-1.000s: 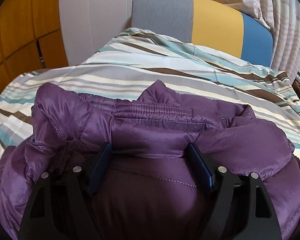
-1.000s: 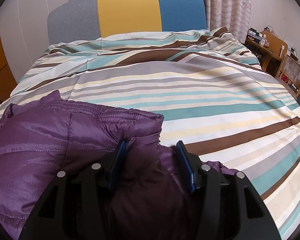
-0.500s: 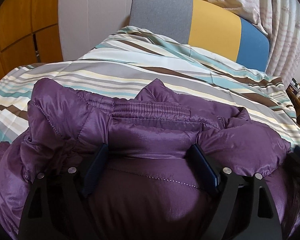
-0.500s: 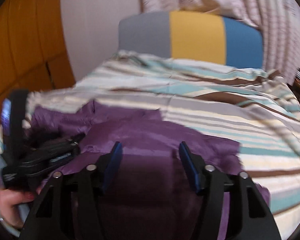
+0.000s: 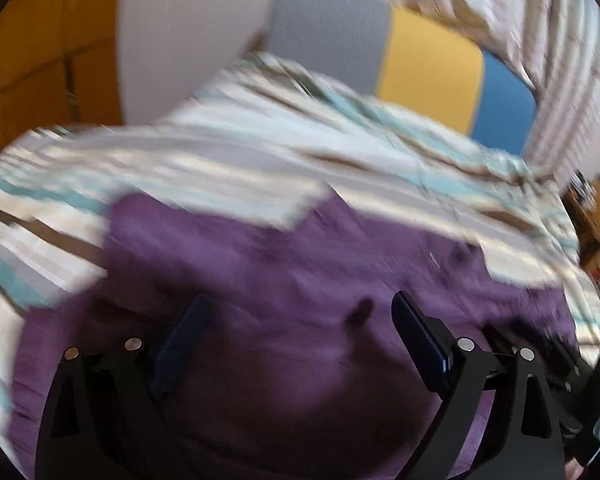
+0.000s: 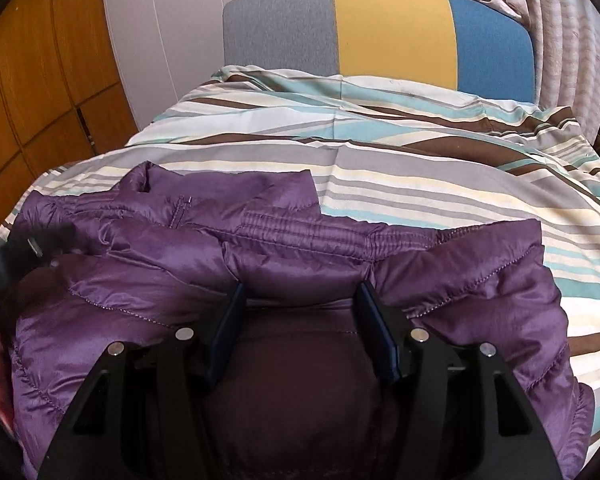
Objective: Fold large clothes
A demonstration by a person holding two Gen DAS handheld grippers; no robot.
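Observation:
A purple puffer jacket [image 6: 284, 240] lies bunched on the striped bed cover, its elastic hem band across the middle. My right gripper [image 6: 300, 300] is open, its jaws wide apart, pressed against a puffy fold of the jacket. The left wrist view is blurred by motion; there the jacket [image 5: 300, 264] fills the lower half. My left gripper [image 5: 300, 320] is open over the jacket with nothing between its jaws. The other gripper shows at that view's right edge [image 5: 540, 360].
The striped bed cover [image 6: 440, 168] stretches back to a grey, yellow and blue headboard [image 6: 380, 28]. Orange wooden cupboards [image 6: 40, 80] stand at the left, curtains [image 6: 572, 20] at the right. A wooden side table [image 5: 596, 216] stands at the bed's right.
My left gripper has swung away from the jacket fold it pressed on and is moving fast. My right gripper has shifted left across the jacket and now faces its hem band.

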